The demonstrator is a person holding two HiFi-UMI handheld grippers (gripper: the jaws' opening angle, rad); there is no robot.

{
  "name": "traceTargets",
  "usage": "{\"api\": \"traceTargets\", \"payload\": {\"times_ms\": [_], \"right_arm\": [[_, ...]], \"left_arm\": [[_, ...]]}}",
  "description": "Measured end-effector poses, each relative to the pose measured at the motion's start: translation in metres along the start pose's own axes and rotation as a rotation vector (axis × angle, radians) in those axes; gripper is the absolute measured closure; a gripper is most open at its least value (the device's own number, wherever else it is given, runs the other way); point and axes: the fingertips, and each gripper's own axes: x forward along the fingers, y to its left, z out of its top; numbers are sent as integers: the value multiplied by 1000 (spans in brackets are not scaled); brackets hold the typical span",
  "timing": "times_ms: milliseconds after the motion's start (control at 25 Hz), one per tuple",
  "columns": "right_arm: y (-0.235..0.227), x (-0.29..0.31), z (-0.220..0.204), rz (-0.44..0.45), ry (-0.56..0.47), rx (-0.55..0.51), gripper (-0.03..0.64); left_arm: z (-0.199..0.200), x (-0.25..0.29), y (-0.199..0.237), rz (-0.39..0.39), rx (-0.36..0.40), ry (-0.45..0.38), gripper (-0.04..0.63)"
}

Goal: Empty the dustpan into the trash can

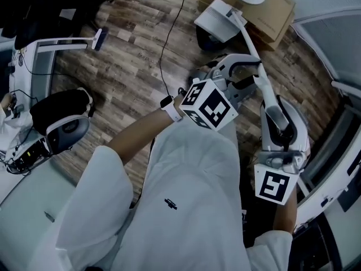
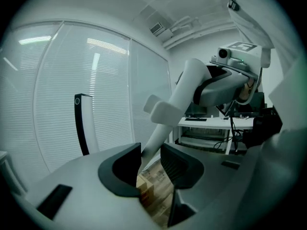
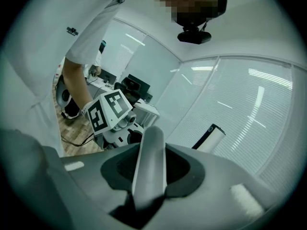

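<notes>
Office, wood-plank floor point(image 1: 130, 66) | left gripper point(image 1: 247, 75): jaws apart, nothing pinched, handle point(image 1: 252, 47) just past tips | dustpan point(image 1: 217, 18) at floor's far edge beside cardboard box point(image 1: 271, 10), over dark round shape point(image 1: 204, 41), maybe the trash can | right gripper point(image 1: 272, 109): jaws clamped on handle | risk: one far-end grip lets the long handle roll, and dirt may spill on the floor.

Wood-plank floor point(image 1: 130, 55) with a black cable point(image 1: 163, 47) trailing across it and a cardboard box point(image 1: 276, 13) at its far edge. Glass walls hung with closed blinds point(image 2: 67, 95) glow pale; a white desk point(image 2: 216, 123) stands beyond
</notes>
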Motion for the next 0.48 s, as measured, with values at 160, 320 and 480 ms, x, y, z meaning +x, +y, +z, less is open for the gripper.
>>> {"api": "traceTargets", "payload": {"times_ms": [160, 320, 480], "right_arm": [[-11, -13, -5, -68, 65, 122, 497], [-21, -25, -16, -125, 109, 191, 497], [-25, -40, -34, -180, 153, 263, 495]], "left_arm": [[9, 12, -14, -83, -35, 3, 465], [12, 26, -30, -146, -60, 9, 465], [9, 41, -49, -202, -102, 27, 460]]}}
